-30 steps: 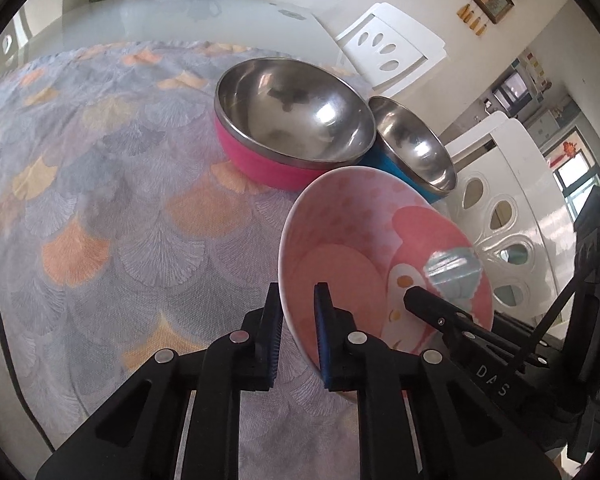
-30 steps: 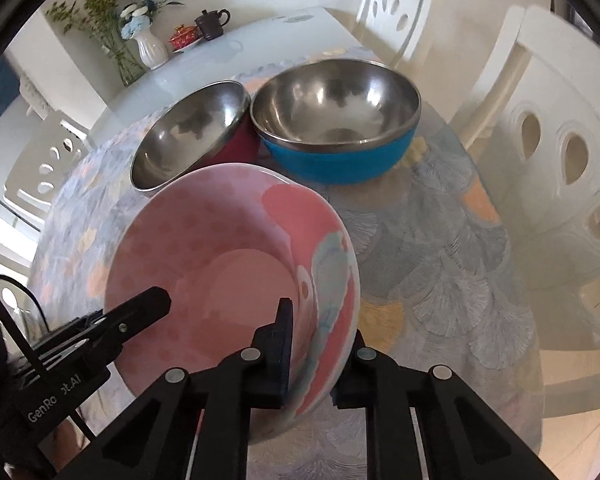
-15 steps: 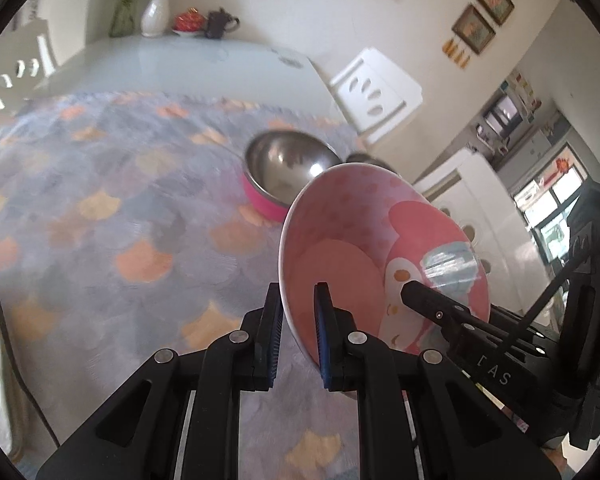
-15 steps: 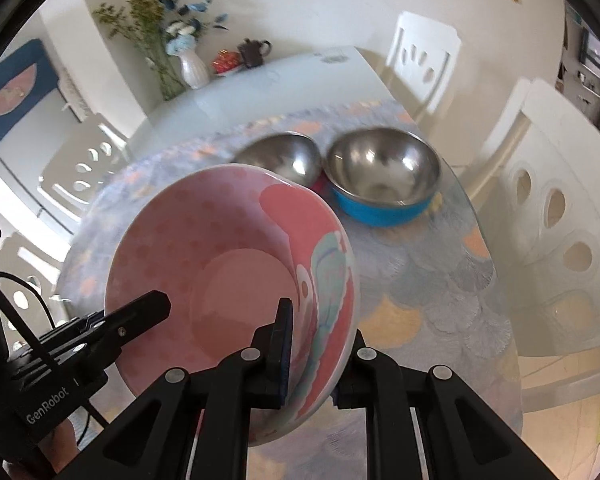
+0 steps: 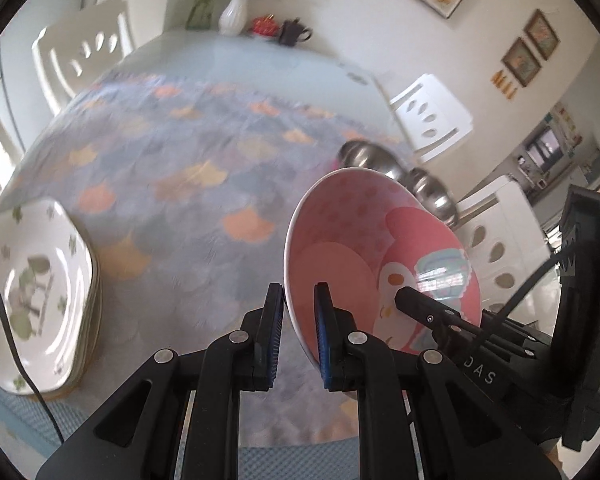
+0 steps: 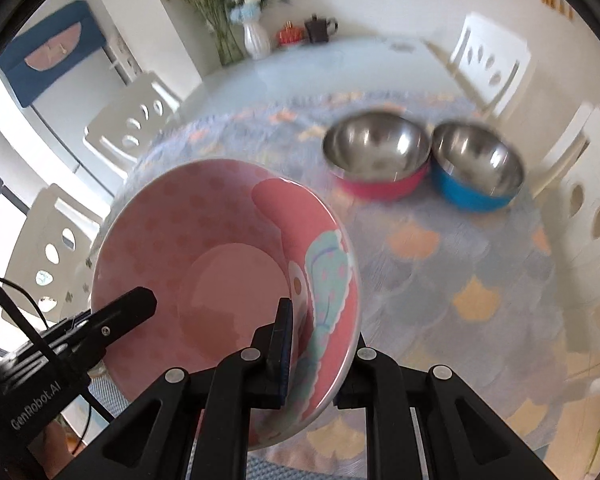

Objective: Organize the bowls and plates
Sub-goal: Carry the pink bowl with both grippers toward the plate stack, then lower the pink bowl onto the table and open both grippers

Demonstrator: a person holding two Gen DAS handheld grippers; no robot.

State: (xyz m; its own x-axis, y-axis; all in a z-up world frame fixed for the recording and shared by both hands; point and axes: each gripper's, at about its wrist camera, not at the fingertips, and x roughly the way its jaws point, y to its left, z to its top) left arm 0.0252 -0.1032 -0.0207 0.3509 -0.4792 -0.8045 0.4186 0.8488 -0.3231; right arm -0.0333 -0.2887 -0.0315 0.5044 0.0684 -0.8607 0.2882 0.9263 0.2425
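The left gripper [image 5: 297, 330] is a matte black two-finger tool filling the lower part of the left wrist frame. Its fingers [image 5: 270, 332] carry ribbed blue pads on their inner faces, and flat black linkage bars fan out below them, each pinned with round silver screws [image 5: 236, 336]. A thin black cable [image 5: 18, 360] curves down the lower left edge of the frame.

The right gripper [image 6: 320, 344] has the same black build, with a blue-edged pad on its left finger and four silver screws [image 6: 250, 354] across the linkages. At the lower left of the right wrist frame, white lettering [image 6: 34, 406] reads "GenRobot.AI" on a black body.
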